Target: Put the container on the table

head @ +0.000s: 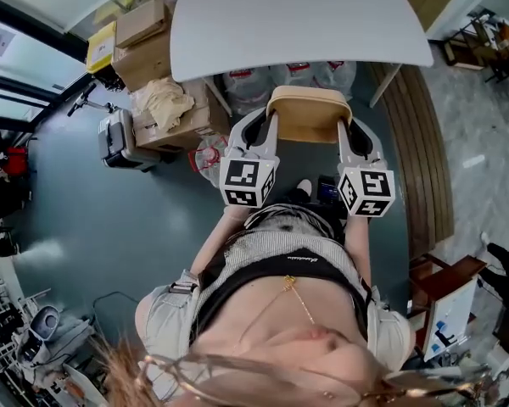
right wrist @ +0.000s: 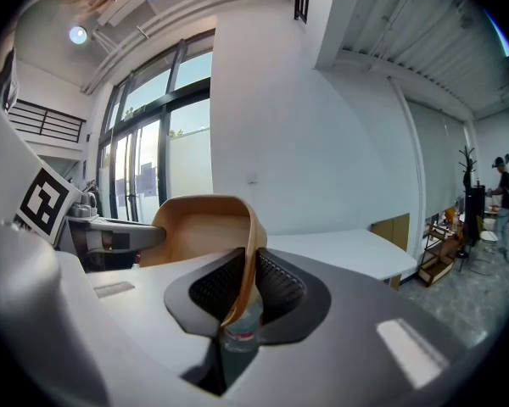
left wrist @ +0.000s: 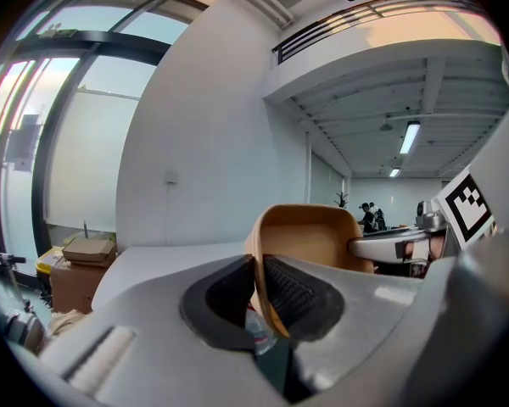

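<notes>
Tan rounded-rectangular container (head: pixel 309 110) hovering near white table (head: pixel 297 24), left gripper (left wrist: pixel 261 299) and right gripper (right wrist: pixel 242 291) pinching opposite walls.

The white flat worktop (head: pixel 297 15) is cut off by the top edge of the head view. It covers the tops of the big clear plastic water bottles (head: pixel 248 87) below it. The tan square container with round corners (head: pixel 309 113) hides more of them. In the left gripper view the people far off (left wrist: pixel 371 217) are too small to tell.

Prob. tan container (head: pixel 309 113); white table (head: pixel 297 19).
</notes>
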Motion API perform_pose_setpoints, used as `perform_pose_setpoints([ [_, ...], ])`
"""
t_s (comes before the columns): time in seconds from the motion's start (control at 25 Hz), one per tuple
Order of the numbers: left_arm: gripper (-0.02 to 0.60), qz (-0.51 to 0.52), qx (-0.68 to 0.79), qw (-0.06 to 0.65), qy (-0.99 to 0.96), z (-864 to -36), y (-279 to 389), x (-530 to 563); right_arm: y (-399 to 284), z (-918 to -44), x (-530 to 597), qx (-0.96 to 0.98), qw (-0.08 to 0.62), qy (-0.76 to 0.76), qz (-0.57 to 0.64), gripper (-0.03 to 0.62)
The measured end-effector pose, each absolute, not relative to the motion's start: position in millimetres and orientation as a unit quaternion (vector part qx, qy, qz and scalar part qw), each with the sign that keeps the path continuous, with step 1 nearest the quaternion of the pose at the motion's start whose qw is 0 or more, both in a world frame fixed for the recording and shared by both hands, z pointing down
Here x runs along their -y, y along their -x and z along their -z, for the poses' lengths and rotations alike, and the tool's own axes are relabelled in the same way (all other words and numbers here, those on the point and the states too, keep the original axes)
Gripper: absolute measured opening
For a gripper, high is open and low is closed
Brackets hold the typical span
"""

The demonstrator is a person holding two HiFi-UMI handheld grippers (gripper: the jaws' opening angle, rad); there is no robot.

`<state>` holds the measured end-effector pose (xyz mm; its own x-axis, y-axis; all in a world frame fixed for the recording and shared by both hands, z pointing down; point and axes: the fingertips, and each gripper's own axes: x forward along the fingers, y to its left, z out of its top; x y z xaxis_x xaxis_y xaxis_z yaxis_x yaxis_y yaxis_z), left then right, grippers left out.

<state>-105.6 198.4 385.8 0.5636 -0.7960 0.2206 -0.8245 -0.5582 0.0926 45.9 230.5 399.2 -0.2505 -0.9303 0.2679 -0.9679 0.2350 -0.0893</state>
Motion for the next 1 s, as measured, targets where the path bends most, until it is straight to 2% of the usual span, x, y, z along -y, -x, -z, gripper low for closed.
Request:
perform_pose_setpoints([
  [1.0,0.032,-0.084,0.519,0.102,-0.845,-400,56,-163,-98,-417,-176,0.818,0.076,-0.555,-0.129,0.063],
])
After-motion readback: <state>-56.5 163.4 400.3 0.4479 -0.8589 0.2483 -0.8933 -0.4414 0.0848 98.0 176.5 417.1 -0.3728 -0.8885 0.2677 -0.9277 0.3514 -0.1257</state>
